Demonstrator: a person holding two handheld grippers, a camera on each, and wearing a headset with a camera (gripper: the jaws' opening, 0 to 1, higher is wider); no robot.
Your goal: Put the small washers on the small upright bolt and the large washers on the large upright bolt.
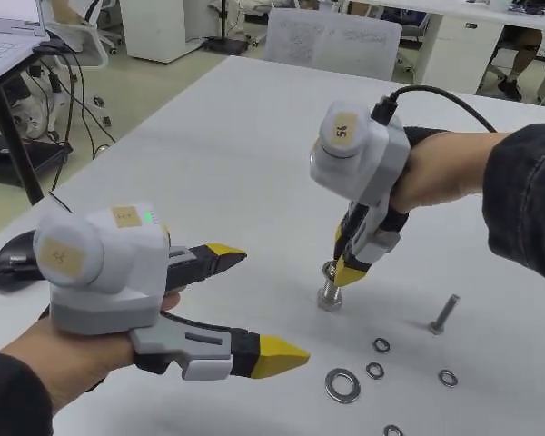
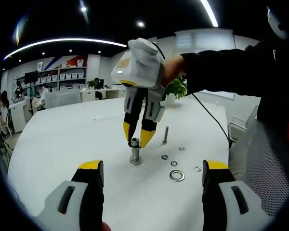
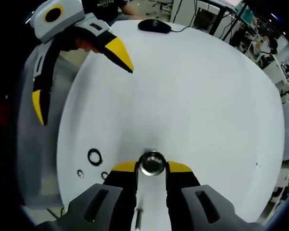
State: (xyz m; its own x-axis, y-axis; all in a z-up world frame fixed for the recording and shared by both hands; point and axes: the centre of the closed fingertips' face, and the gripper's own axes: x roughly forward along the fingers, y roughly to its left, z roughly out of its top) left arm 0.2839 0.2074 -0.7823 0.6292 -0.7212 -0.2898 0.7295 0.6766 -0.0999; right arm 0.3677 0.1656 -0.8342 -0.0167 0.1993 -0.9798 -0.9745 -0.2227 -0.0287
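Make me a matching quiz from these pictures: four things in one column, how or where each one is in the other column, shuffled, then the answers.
Things
1. left gripper
2. right gripper
3. large washer
4. small bolt

States
A. stands upright on the table, apart from both grippers
B. jaws wide apart, nothing between them
C. lies flat on the table
D. points down, tips on either side of the top of the large bolt

Pairs: 1-B, 2-D, 3-C, 4-A
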